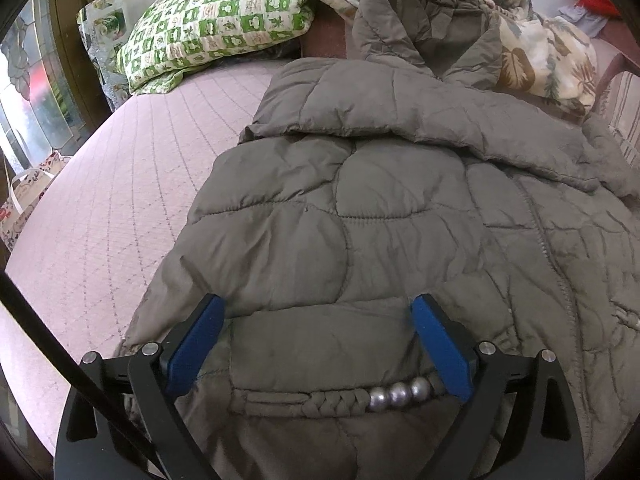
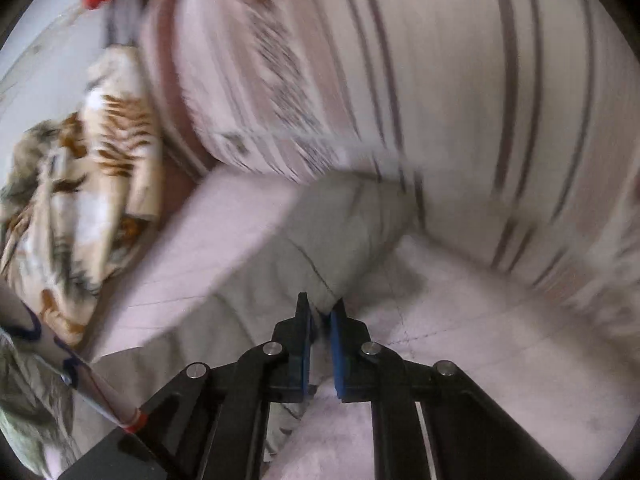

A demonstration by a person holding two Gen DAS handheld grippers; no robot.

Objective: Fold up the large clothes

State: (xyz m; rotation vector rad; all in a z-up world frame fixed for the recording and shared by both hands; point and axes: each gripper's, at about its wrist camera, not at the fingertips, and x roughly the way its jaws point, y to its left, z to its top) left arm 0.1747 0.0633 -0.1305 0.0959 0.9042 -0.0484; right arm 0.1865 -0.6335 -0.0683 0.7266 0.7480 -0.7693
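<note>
A: Two views, left wrist first. The left gripper (image 1: 318, 344) hangs wide open over the hem of the grey jacket (image 1: 360, 208), gripping nothing; a braided cord with silver beads (image 1: 400, 394) lies between the pads.

B: And the jacket's length?

A: Straight away from those fingers, hem near, hood (image 1: 424, 32) far, flat on the pink bedspread (image 1: 120, 200). Green checked pillow (image 1: 216, 28) and leaf-print quilt (image 1: 540, 60) crowd the far end.

B: Right wrist?

A: Blurry. The right gripper (image 2: 321, 312) is clamped on the tip of a grey sleeve (image 2: 332, 236), which runs up and away from it. Striped cushion (image 2: 400, 80) behind, close. Folding inward looks like the next move.
</note>
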